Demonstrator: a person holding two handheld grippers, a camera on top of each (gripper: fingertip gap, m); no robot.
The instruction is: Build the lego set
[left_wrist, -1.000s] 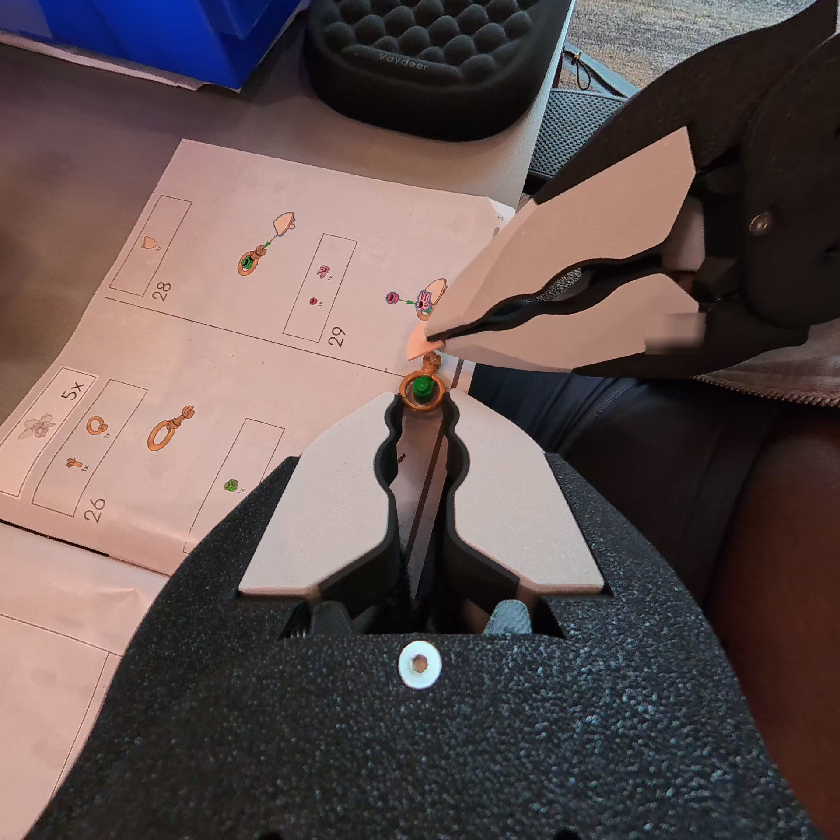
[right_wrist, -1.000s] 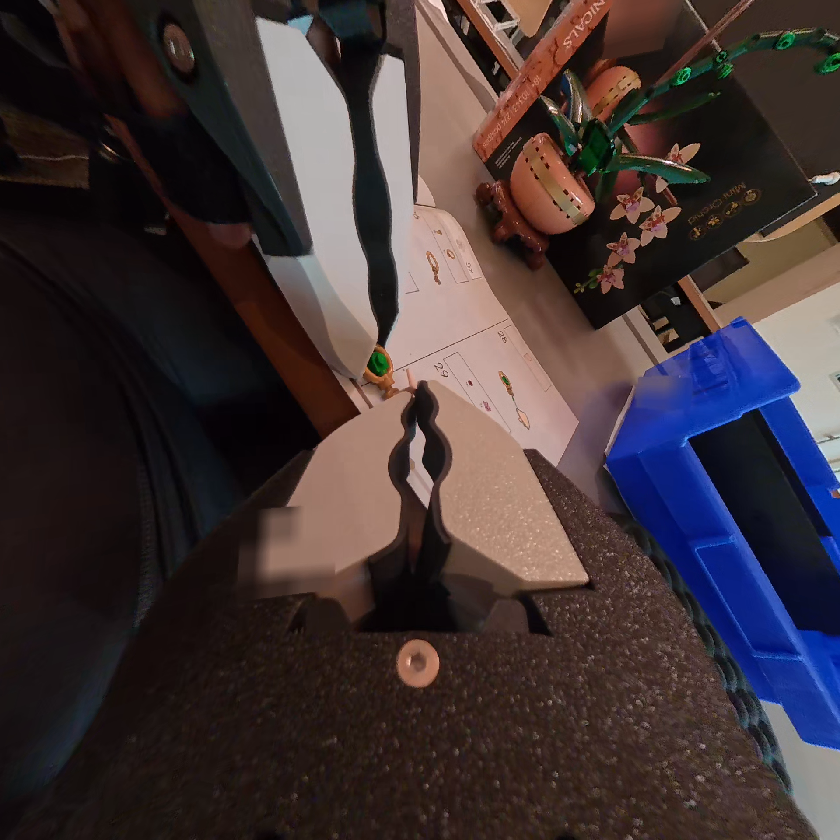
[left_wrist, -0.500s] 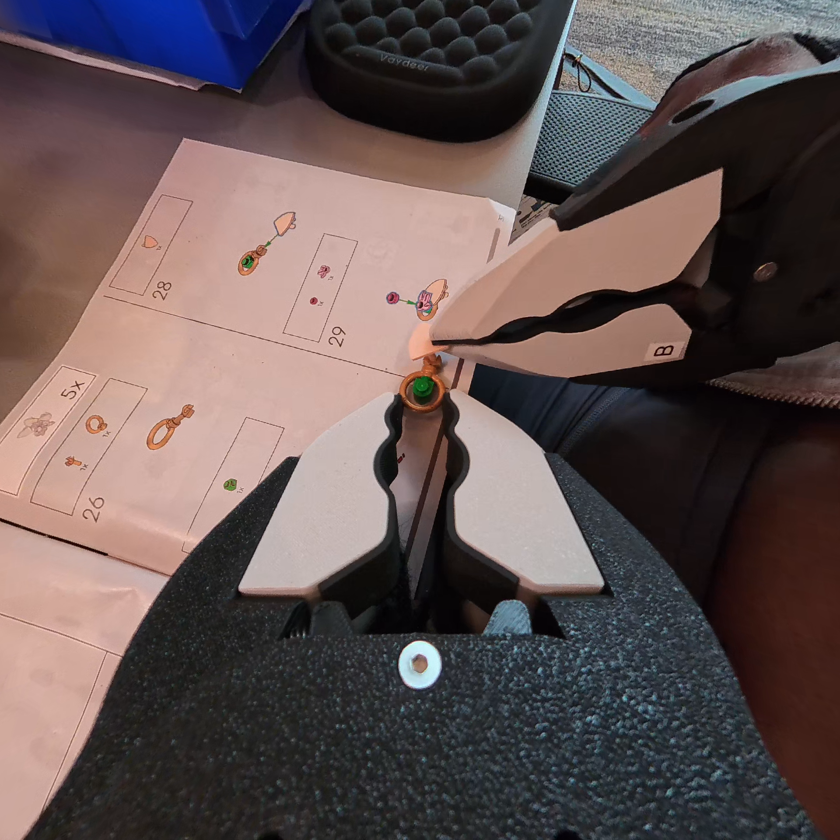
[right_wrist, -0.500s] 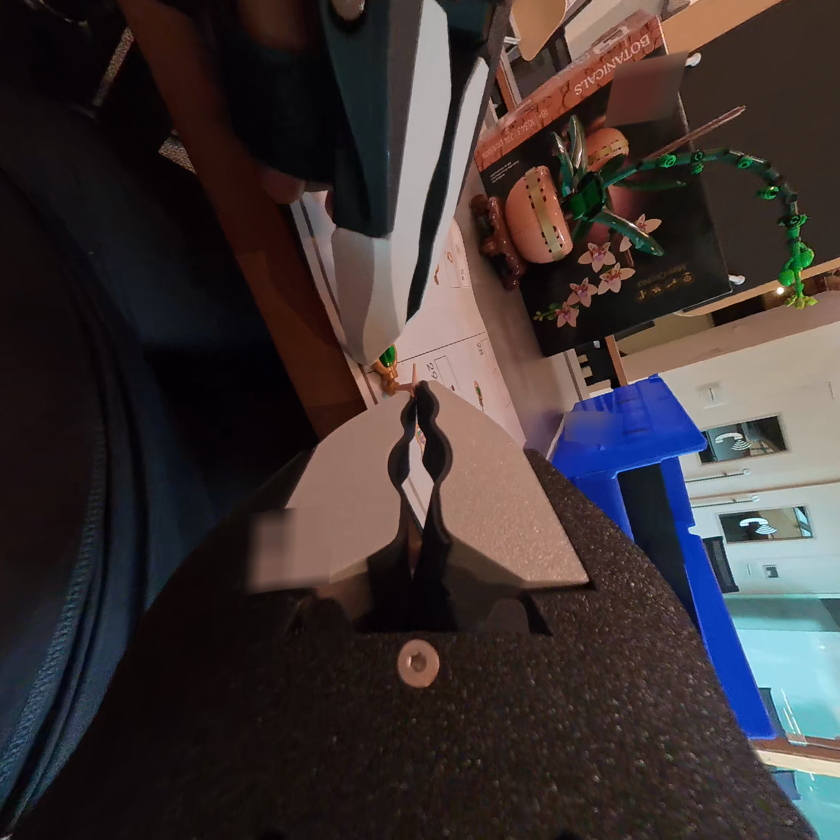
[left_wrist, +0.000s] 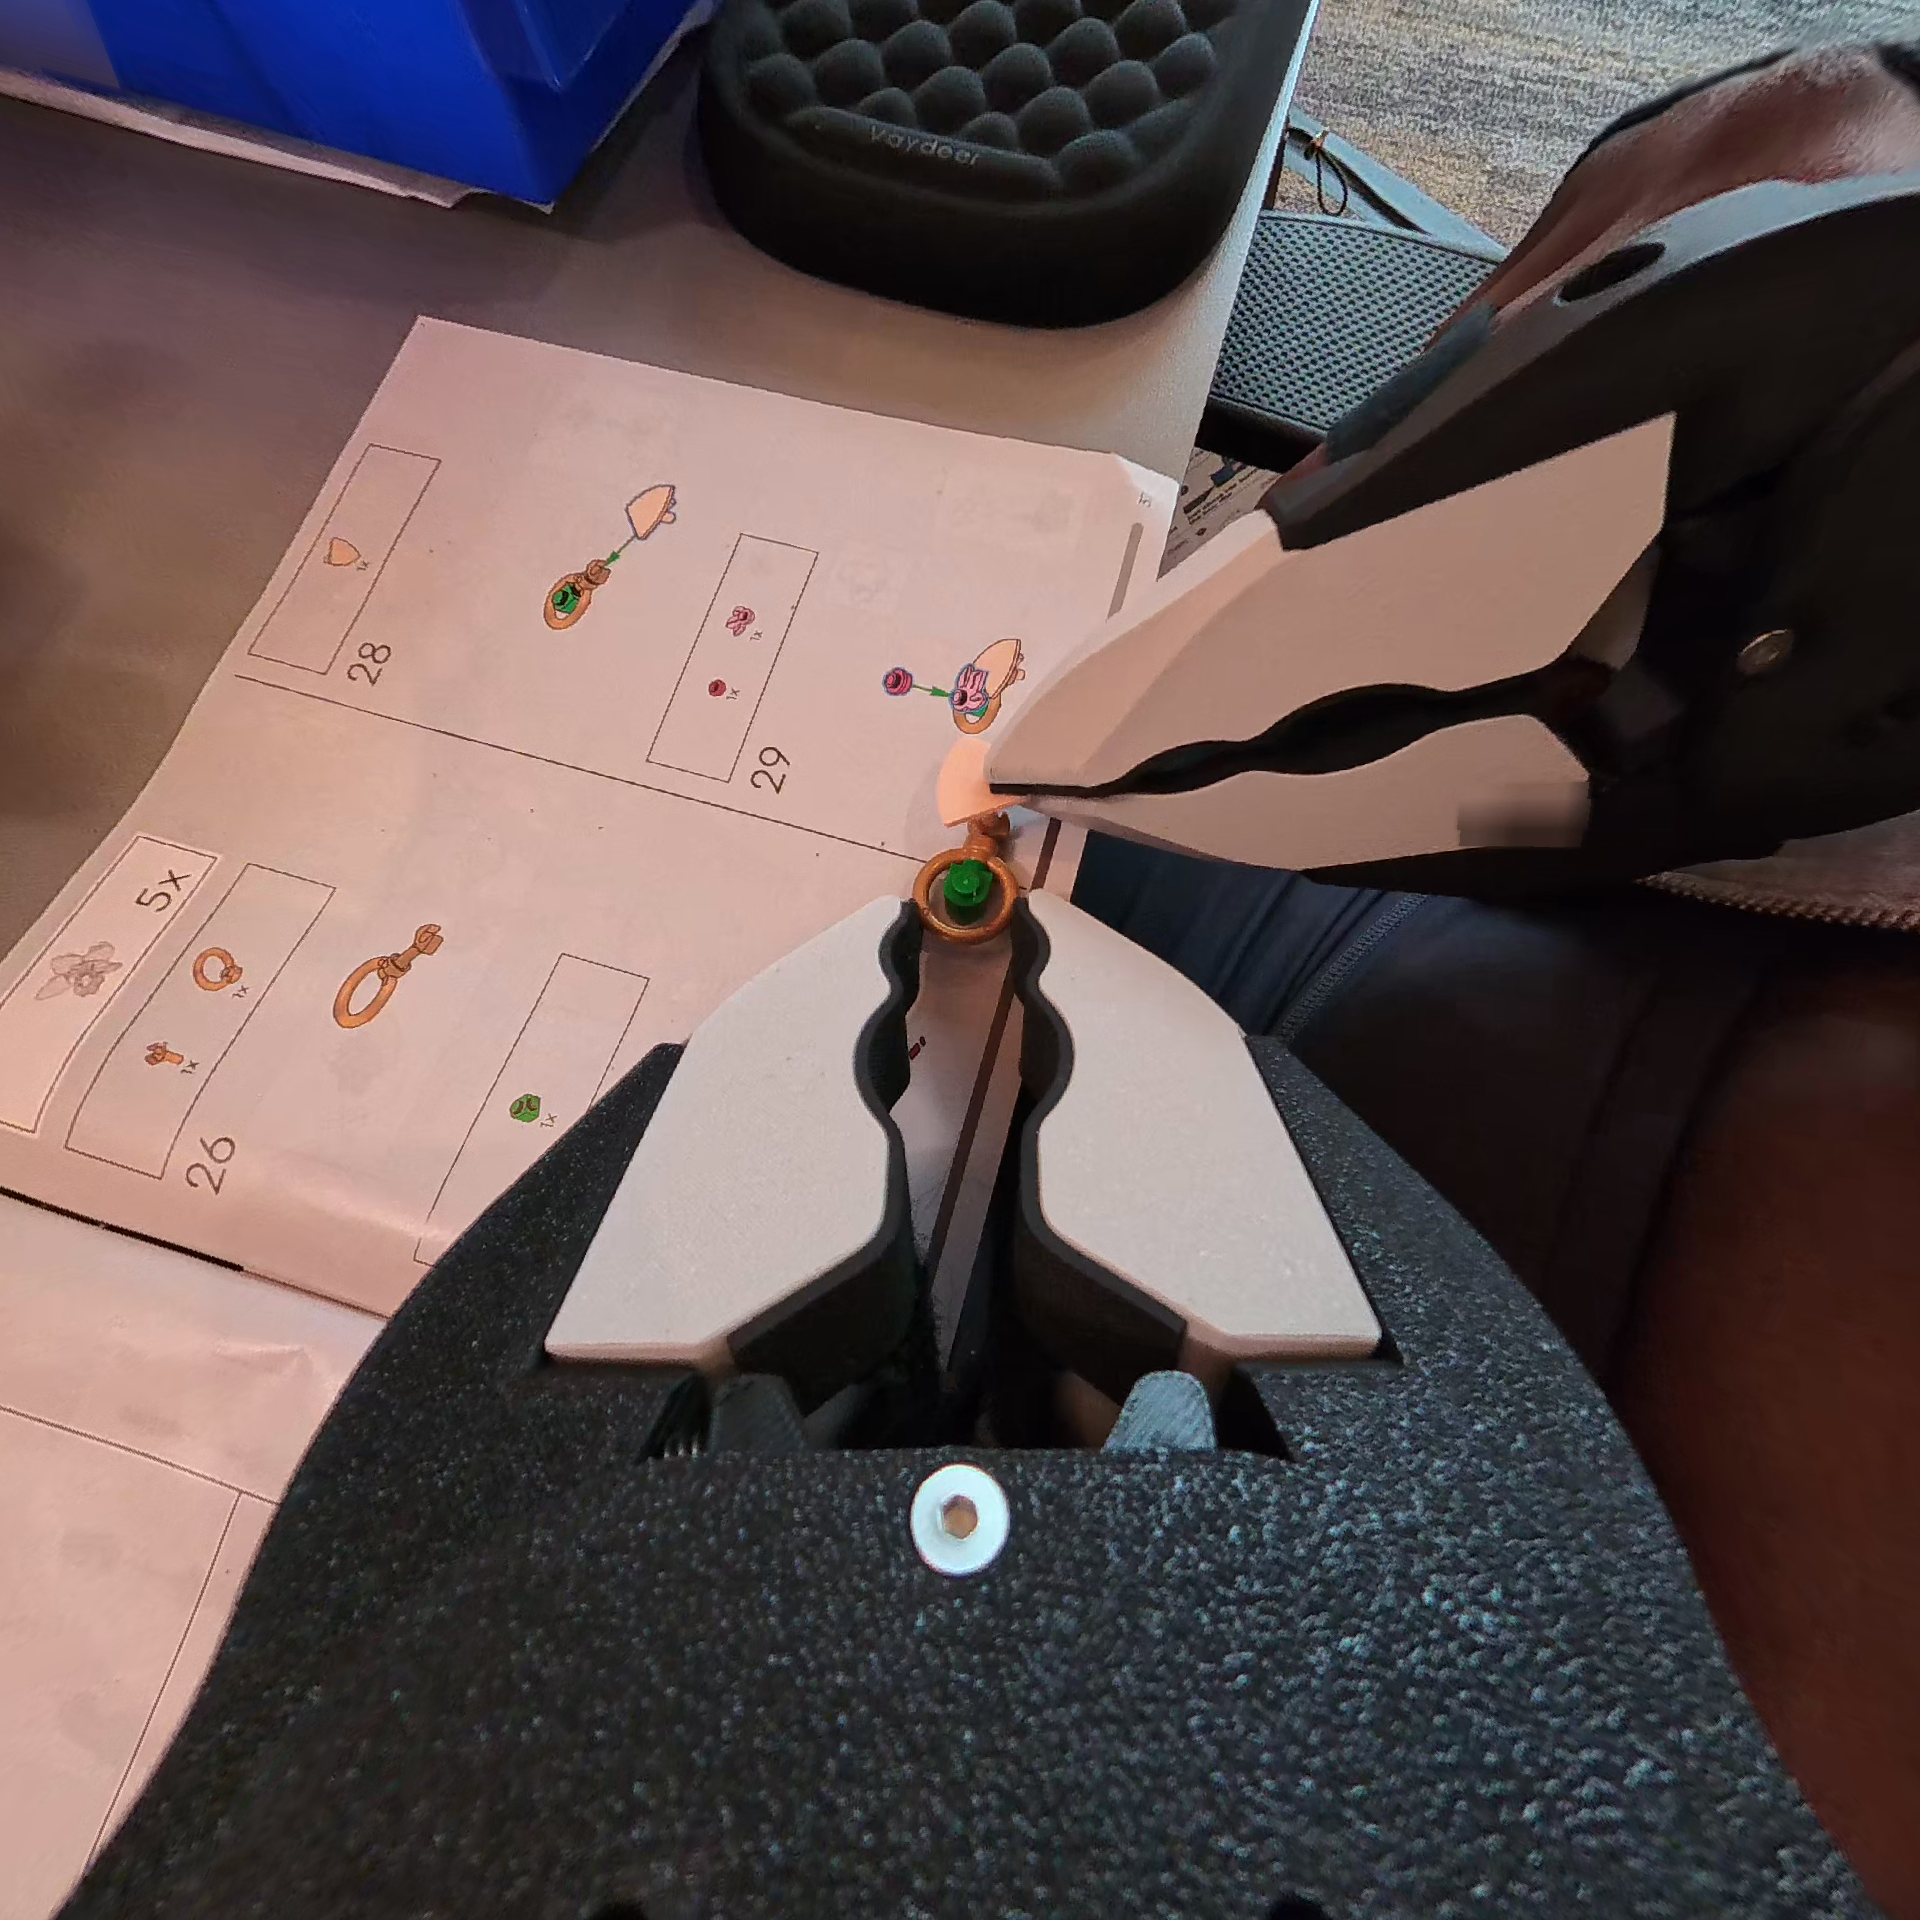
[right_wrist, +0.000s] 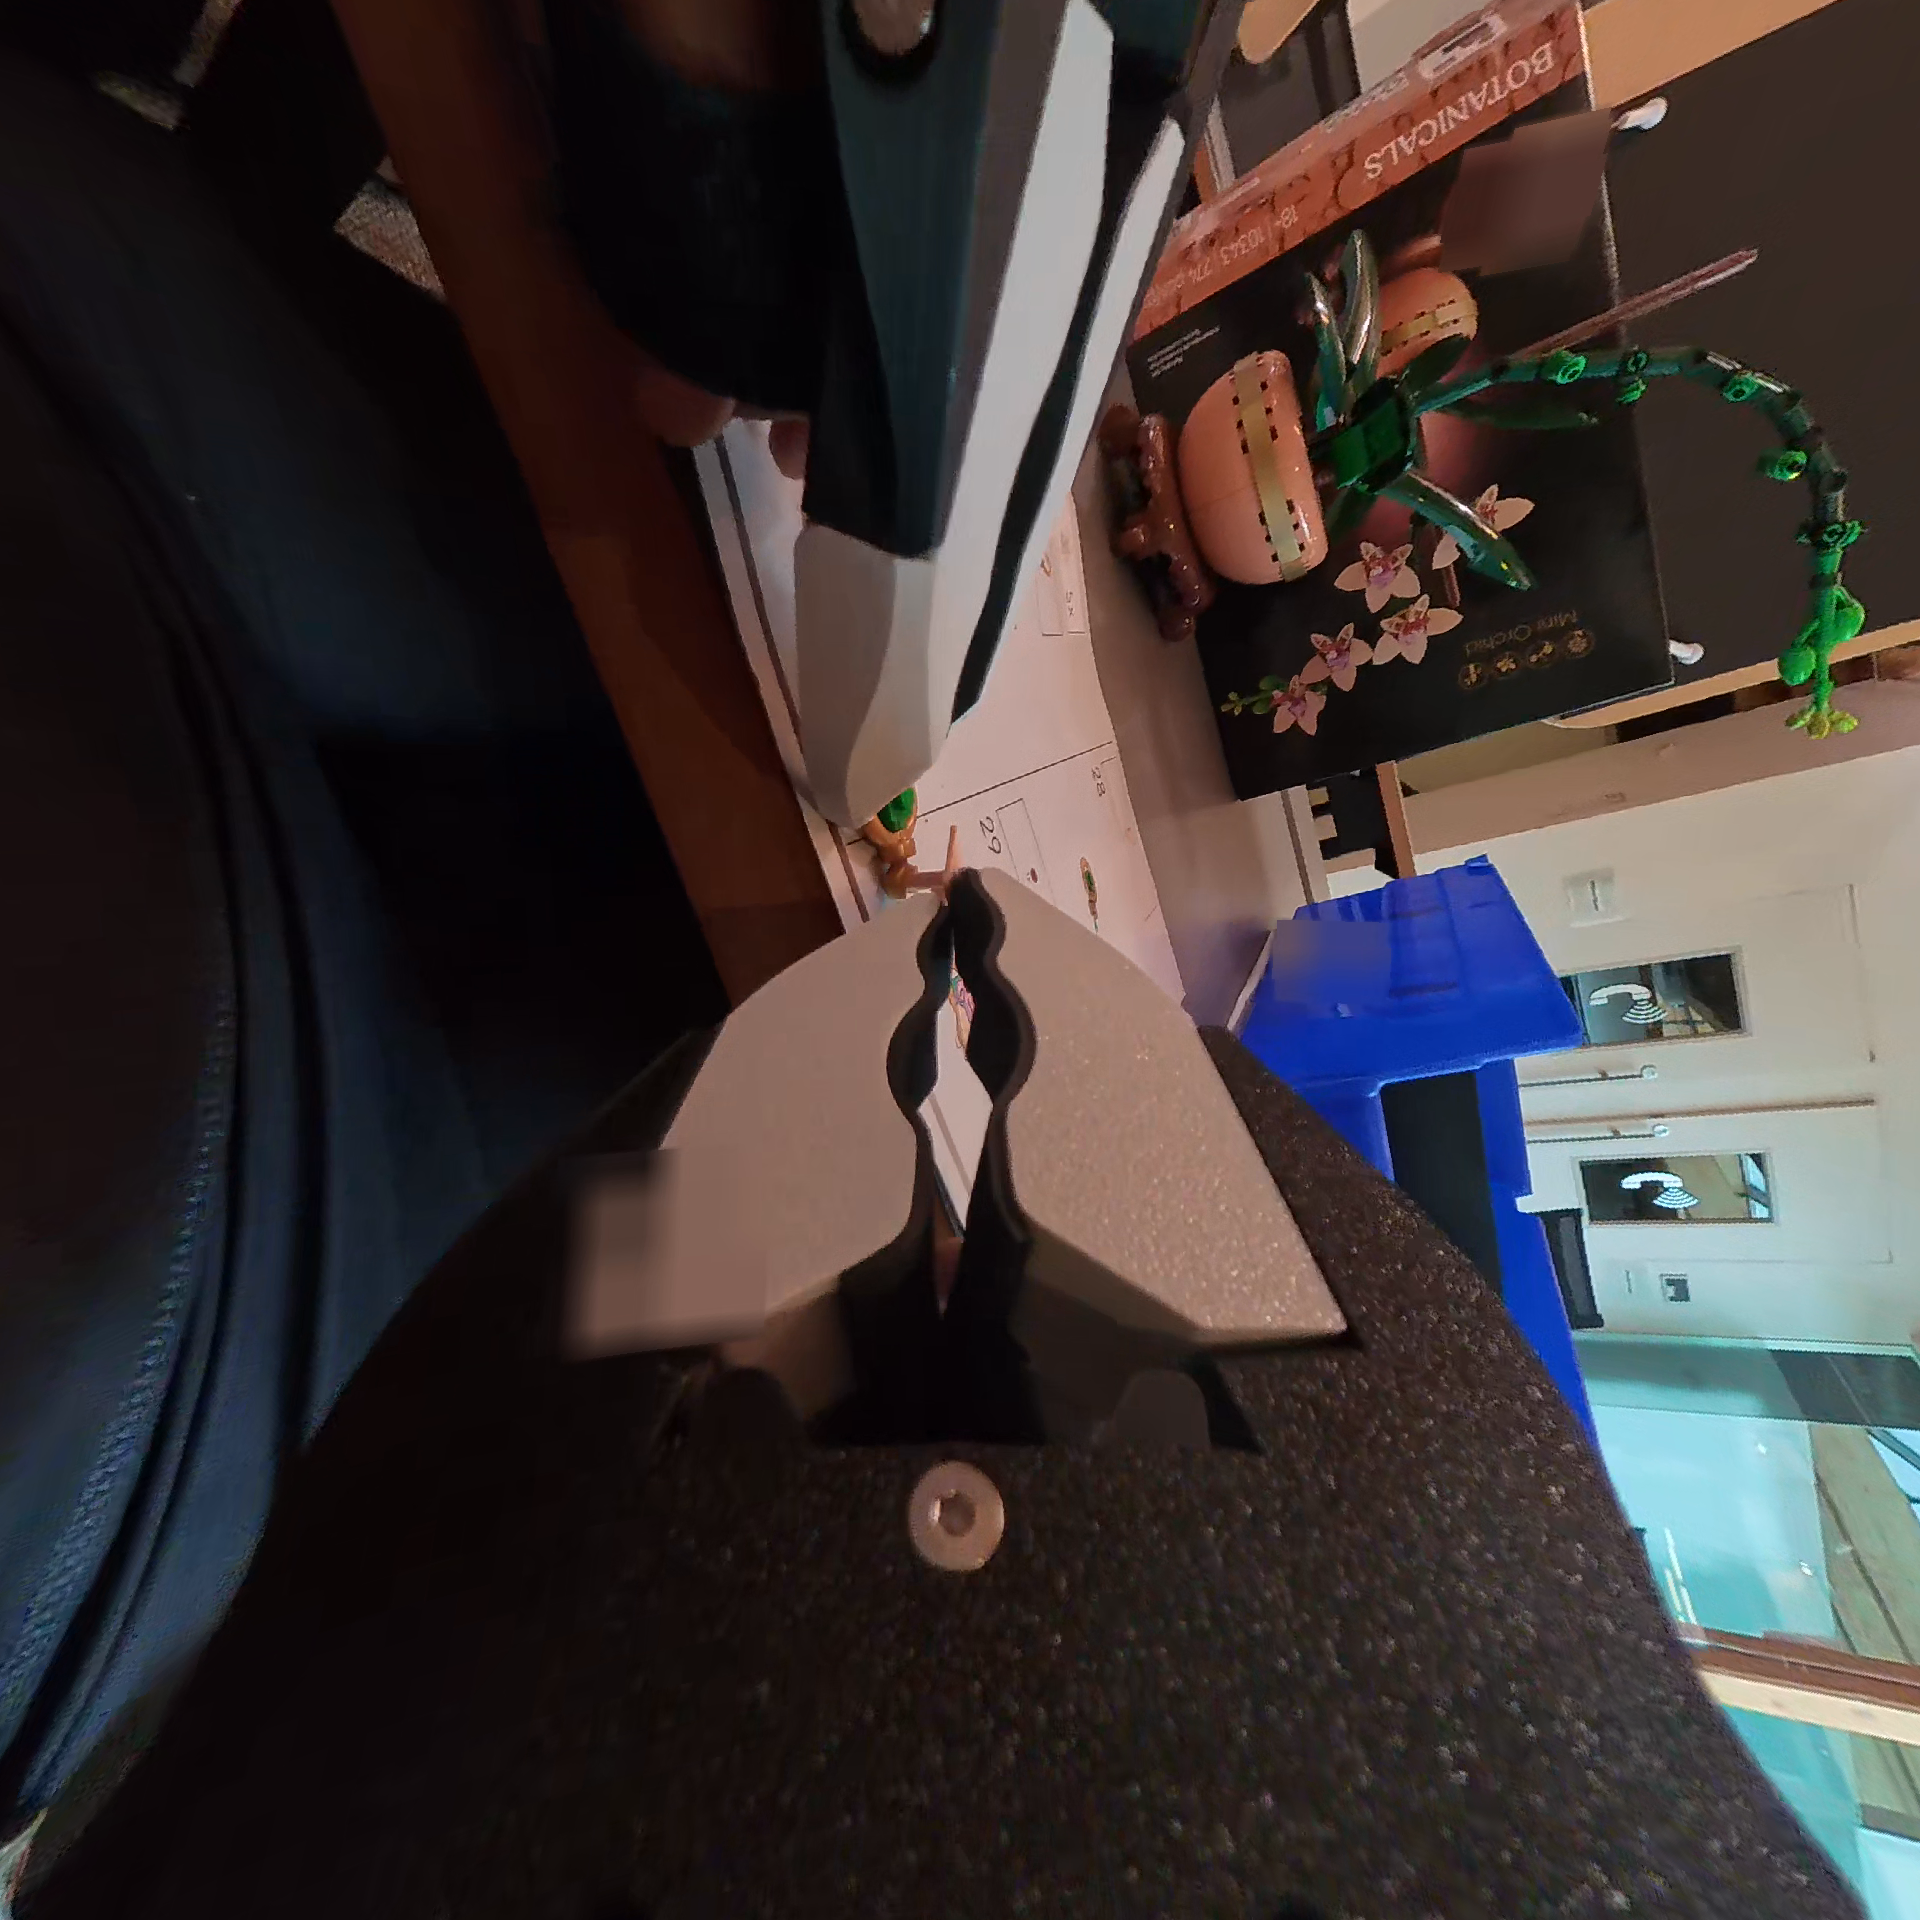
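Observation:
My left gripper [left_wrist: 966, 920] is shut on an orange ring [left_wrist: 925, 896] with a green stud [left_wrist: 964, 891] in it, held over the instruction booklet [left_wrist: 499, 790] at the desk's near edge. My right gripper [left_wrist: 1003, 795] comes in from the right, shut on a pale pink petal piece [left_wrist: 961, 777] that touches the ring's small orange connector [left_wrist: 987, 828]. In the right wrist view, my right gripper [right_wrist: 958, 896] holds the thin petal [right_wrist: 952, 847] edge-on next to the ring [right_wrist: 894, 821], under the left gripper's fingers [right_wrist: 873, 727].
A blue bin [left_wrist: 364, 83] and a black bumpy wrist rest [left_wrist: 987, 135] lie beyond the booklet. The set's box [right_wrist: 1558, 623] stands at the back with a part-built pink pot [right_wrist: 1236, 468] and green stem [right_wrist: 1808, 457]. A person's legs are below the desk edge. Left and right tips are no more than a few centimetres apart.
My right gripper has rolled and tilted about the petal, so its view has swung round. The petal stays at the ring's connector. The left gripper has held still.

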